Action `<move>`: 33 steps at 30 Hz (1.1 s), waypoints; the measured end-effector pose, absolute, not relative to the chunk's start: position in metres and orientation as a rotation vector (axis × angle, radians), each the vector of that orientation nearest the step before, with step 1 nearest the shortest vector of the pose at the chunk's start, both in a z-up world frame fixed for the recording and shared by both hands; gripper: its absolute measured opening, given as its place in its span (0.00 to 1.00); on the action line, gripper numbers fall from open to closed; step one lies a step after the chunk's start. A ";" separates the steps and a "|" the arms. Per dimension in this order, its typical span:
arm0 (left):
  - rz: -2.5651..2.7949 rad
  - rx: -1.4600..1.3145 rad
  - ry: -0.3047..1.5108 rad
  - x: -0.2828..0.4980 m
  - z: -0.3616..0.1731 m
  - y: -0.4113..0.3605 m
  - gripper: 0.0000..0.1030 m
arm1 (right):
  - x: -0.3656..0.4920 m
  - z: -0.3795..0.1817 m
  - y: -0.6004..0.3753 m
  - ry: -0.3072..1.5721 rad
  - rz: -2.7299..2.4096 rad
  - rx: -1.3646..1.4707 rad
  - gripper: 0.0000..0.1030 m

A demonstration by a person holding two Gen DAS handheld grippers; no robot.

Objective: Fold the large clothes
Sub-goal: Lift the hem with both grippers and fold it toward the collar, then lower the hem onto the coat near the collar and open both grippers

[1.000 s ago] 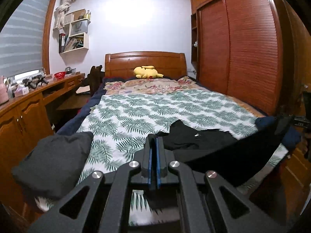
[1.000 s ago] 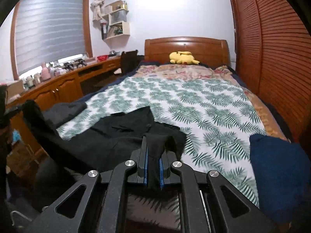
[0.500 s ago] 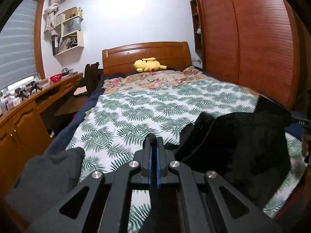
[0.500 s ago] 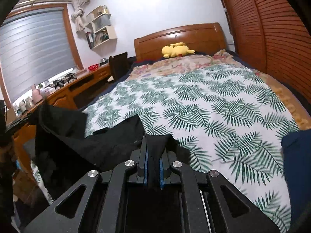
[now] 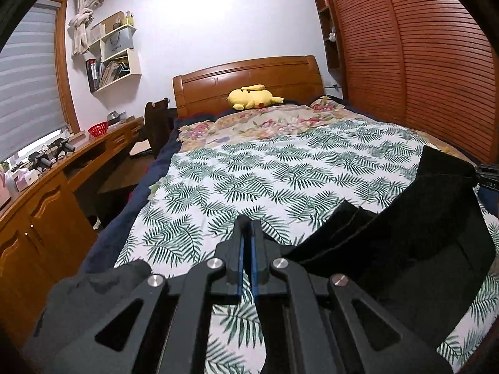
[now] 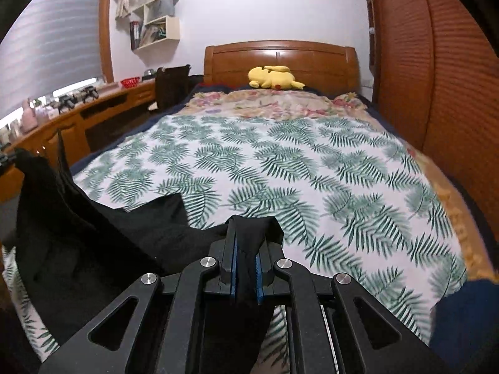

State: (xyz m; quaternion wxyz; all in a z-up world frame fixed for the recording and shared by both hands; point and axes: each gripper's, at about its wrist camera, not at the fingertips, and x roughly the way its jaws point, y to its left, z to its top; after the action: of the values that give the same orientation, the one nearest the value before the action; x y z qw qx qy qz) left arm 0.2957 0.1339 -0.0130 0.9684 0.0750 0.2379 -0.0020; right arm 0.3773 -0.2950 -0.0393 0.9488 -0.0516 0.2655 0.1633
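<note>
Both my grippers are pinched onto the same black garment [image 5: 405, 249], one at each end, and it hangs stretched between them over the foot of the bed [image 6: 280, 162]. Right gripper [image 6: 246, 261]: fingers clenched on a fold of the black fabric, cloth bunched up between the blue pads [image 6: 232, 265] and spilling over the fingertips. Left gripper [image 5: 246, 249]: fingers pressed together; the pads look almost touching, with a thin edge of the cloth running down between them, so I read it as grasping the garment too. From the left wrist view the garment sags off to the right, lower part draped onto the leaf-print cover [image 5: 280, 171], upper corner lifted toward the right gripper at the frame edge. From the right wrist view it runs off to the left and up to the other gripper. A grey folded garment [image 5: 93, 286] sits at the near left corner of the bed, just beside my left gripper. A dark blue garment [image 6: 467, 318] lies at the near right corner. Yellow plush toy [image 5: 252, 97] up by the headboard [image 5: 249, 71]. Wooden desk [image 5: 62, 171] runs along the left wall, louvred wardrobe [image 5: 421, 62] on the right.
</note>
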 end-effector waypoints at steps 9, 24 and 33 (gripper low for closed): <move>0.018 0.141 0.529 0.347 -0.013 0.135 0.01 | 0.433 -0.041 -0.269 0.580 0.246 -0.197 0.06; 0.034 0.162 0.624 0.403 -0.042 0.132 0.02 | 0.489 -0.073 -0.250 0.704 0.198 -0.195 0.07; -0.006 0.152 0.660 0.393 -0.042 0.128 0.08 | 0.490 -0.063 -0.244 0.685 0.161 -0.209 0.65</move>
State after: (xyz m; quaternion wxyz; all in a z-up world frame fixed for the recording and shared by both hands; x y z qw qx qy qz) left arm 0.3928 0.1277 -0.0425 0.9432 0.0744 0.3239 -0.0030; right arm 0.4896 -0.2444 -0.0635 0.9335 -0.1020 0.3348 0.0785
